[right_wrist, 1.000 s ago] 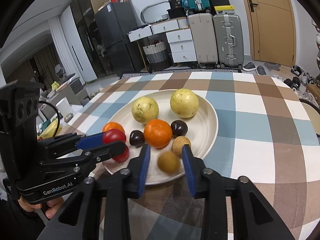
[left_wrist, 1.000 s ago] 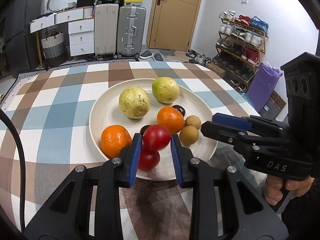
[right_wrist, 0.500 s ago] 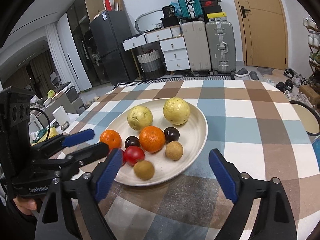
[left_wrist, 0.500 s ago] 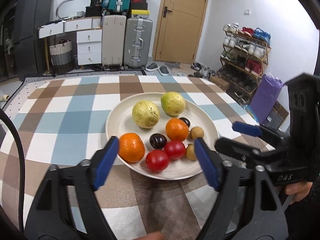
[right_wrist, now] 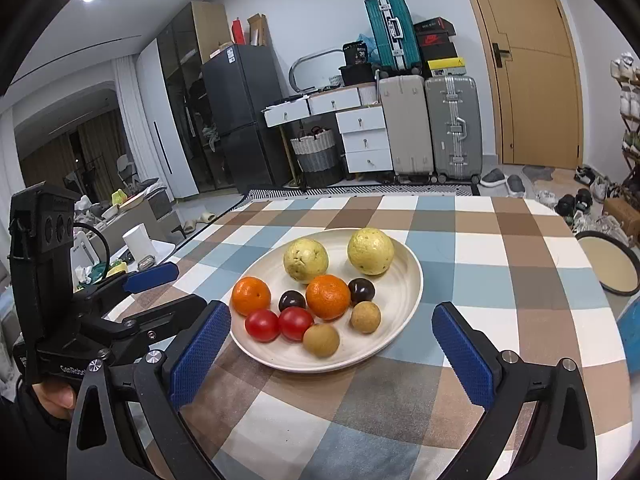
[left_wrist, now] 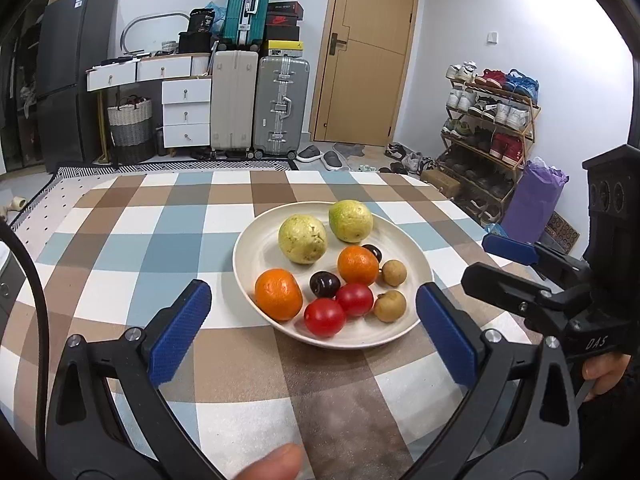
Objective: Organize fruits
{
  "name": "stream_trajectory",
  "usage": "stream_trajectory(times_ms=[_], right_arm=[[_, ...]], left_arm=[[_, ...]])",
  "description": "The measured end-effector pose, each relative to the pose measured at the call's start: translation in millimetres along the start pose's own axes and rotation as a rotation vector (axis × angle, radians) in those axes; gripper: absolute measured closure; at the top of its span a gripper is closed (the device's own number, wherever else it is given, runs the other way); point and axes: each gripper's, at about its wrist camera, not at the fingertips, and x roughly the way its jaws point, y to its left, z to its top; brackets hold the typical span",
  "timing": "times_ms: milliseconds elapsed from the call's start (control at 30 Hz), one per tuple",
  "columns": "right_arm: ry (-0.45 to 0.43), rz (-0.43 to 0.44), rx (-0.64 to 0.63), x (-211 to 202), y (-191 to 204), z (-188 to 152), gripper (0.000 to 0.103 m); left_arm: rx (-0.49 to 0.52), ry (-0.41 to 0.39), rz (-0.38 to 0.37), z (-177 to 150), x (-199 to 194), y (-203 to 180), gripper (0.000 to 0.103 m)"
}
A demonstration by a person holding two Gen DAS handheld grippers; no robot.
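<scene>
Nine fruits sit on the plate [left_wrist: 248, 248], mid-tabletop [left_wrist: 160, 232]: two guavas [left_wrist: 302, 238], two oranges [left_wrist: 278, 294], two tomatoes [left_wrist: 324, 317], two dark plums [left_wrist: 324, 284], two... no, three kinds small: two longans [left_wrist: 390, 306]. Count is ten. Left hand-held gripper [left_wrist: 314, 330] and right hand-held gripper [right_wrist: 332, 344] both hang wide open and empty, near the plate's edge. Looks sorted; any regrasp should straddle one fruit only.

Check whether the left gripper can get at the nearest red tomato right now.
Probably yes. The left gripper is open, just short of the plate, and the red tomato sits at the near rim with nothing in front.
</scene>
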Motion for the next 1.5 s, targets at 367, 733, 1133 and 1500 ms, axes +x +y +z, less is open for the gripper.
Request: stream_trajectory(times_ms=[367, 733, 1133, 1500], right_arm=[[-0.045, -0.041, -0.065, -4.8, 7.5, -4.5, 0.0], [-0.058, -0.049, -0.064, -6.1, 5.4, -5.0, 0.0], [-0.06, -0.055, -0.082, -5.9, 7.9, -6.2, 0.0], [-0.058, -0.054, -0.083, -5.0, 7.7, -6.3, 0.0]], left_arm=[[0.02, -0.033, 0.044, -5.4, -1.6, 1.1, 0.001], [0.032, -0.054, 0.05, -7.5, -0.2, -2.6, 0.001], [0.013, -0.048, 0.05, -6.5, 2.0, -0.2, 0.001], [0.015, -0.048, 0.051, -6.4, 2.2, -0.5, 0.001]])
